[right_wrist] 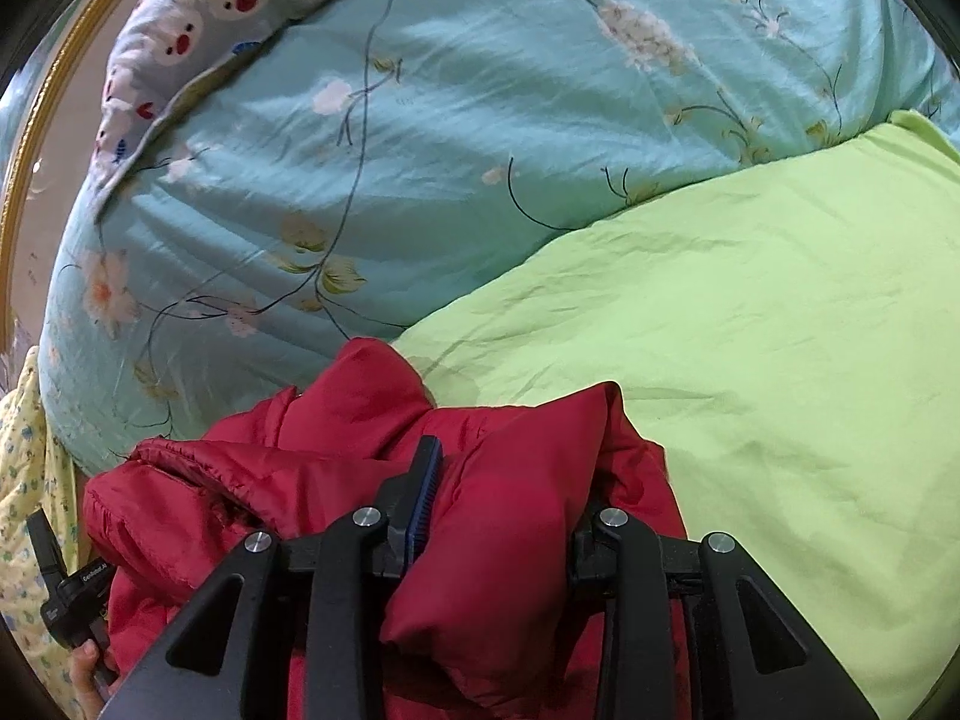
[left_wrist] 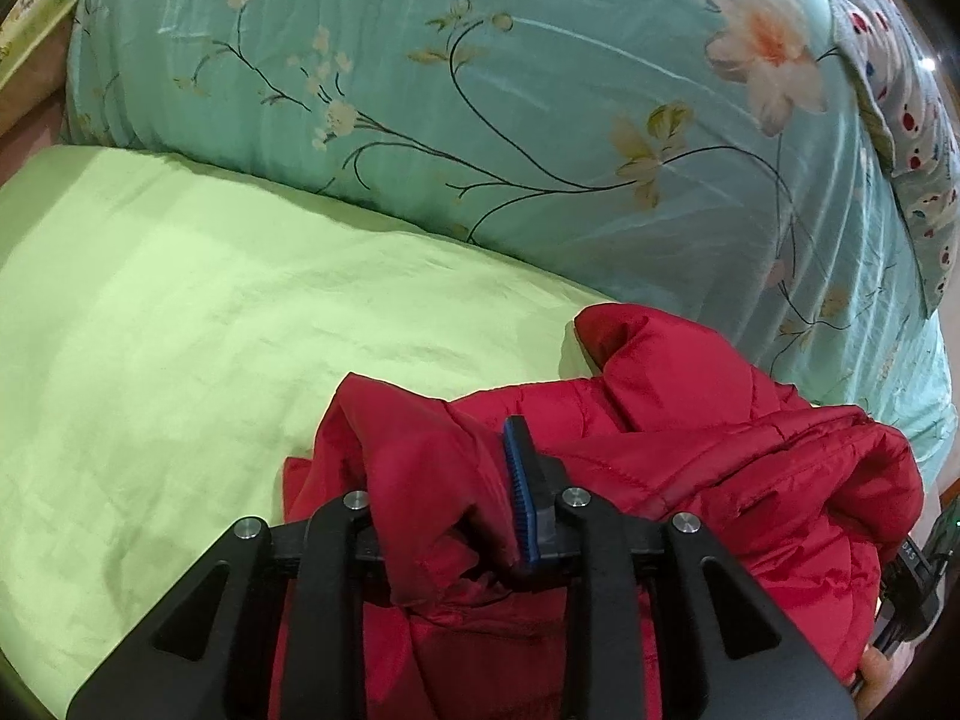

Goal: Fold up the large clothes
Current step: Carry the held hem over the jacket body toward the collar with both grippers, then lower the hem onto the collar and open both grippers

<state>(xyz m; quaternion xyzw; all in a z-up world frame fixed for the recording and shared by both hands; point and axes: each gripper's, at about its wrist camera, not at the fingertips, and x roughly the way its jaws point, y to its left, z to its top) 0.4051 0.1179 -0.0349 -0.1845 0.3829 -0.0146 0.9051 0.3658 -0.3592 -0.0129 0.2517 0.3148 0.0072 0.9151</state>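
A red quilted puffer jacket lies bunched at the near edge of a lime-green bed sheet. My left gripper is shut on a thick fold of the jacket; only its right blue-padded finger shows, the left one is buried in fabric. The jacket also shows in the right wrist view. My right gripper is shut on another puffy fold; its left blue-padded finger shows, the right one is hidden under the fabric. The green sheet spreads to the right there.
A big teal floral duvet is heaped along the far side of the bed, also in the right wrist view. A grey cartoon-print pillow lies on it. A yellow patterned cloth hangs at the left. The other gripper's handle shows low left.
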